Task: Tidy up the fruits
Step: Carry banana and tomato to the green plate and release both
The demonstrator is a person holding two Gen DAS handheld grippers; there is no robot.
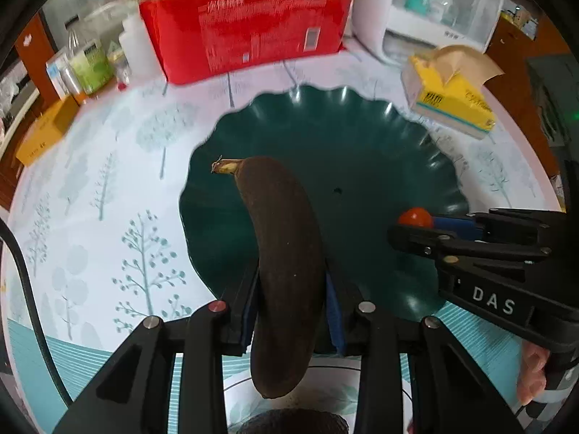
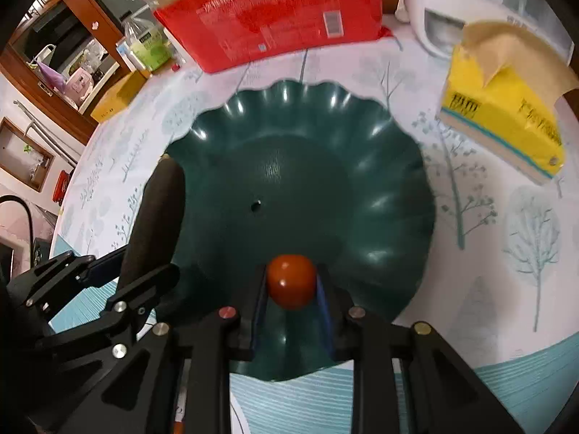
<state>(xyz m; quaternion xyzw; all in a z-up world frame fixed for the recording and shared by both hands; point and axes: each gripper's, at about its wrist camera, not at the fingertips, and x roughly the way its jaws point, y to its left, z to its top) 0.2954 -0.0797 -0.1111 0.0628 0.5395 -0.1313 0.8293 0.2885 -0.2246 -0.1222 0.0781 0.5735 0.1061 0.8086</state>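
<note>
A dark green scalloped plate lies on the tree-print tablecloth. My left gripper is shut on a very dark, overripe banana, which hangs over the plate's near left part with its stem end pointing away. My right gripper is shut on a small red tomato, held just above the plate's near rim. In the left wrist view the right gripper reaches in from the right with the tomato at its tip. The banana and left gripper show at the left of the right wrist view.
A red package stands behind the plate. A yellow tissue box lies at the back right, a white appliance beyond it. Bottles and a yellow carton crowd the back left edge.
</note>
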